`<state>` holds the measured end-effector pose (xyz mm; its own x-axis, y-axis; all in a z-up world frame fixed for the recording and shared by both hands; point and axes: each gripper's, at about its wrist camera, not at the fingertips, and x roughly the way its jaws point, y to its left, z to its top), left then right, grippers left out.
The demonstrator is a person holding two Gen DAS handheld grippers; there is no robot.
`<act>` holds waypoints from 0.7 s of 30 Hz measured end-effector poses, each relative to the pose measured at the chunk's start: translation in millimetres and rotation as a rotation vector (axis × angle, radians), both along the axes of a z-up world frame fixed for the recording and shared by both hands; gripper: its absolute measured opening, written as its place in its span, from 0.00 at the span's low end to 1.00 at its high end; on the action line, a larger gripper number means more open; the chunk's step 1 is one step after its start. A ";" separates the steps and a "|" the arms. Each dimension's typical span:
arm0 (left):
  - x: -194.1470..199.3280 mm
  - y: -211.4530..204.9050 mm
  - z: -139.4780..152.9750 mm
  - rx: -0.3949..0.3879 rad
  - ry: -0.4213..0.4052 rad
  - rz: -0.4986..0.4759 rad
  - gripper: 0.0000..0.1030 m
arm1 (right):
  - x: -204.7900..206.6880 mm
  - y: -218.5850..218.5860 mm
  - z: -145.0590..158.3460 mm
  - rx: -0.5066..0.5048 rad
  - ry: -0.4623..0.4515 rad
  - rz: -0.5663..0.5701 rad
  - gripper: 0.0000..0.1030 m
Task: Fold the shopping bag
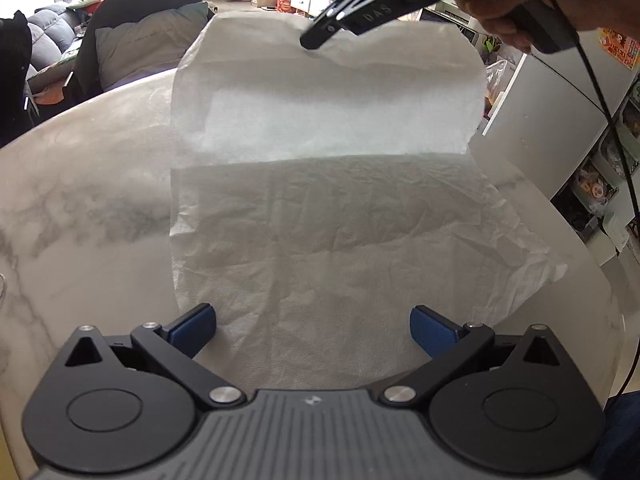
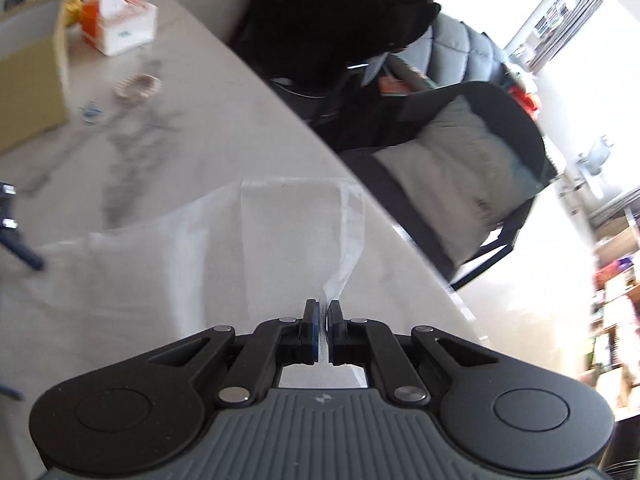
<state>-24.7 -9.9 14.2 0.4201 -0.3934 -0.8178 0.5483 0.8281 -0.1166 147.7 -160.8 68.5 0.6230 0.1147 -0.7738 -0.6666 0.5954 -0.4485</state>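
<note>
A white, crinkled shopping bag lies on the marble table, its far half lifted upright off the surface. My right gripper holds that raised top edge from above, a hand behind it. In the right wrist view the right gripper is shut on a pinch of the bag, which hangs down from the blue pads. My left gripper is open just above the bag's near end, its blue fingers spread wide with nothing between them.
A dark chair with a grey cushion stands beyond the table's far edge. A tissue box, a cardboard box and a small dish sit further along the table. A white cabinet is at the right.
</note>
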 end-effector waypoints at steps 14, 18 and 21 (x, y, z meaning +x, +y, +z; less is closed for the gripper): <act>16.6 11.9 7.7 -0.046 0.069 0.091 0.99 | -17.9 -44.3 -5.6 0.222 0.124 -0.114 0.79; 21.1 21.9 21.8 -0.047 0.045 0.171 0.99 | -55.9 -53.3 -19.2 0.303 0.222 -0.148 0.79; 27.2 20.8 20.3 -0.018 0.047 0.184 0.99 | -78.3 -51.0 -33.9 0.333 0.280 -0.175 0.79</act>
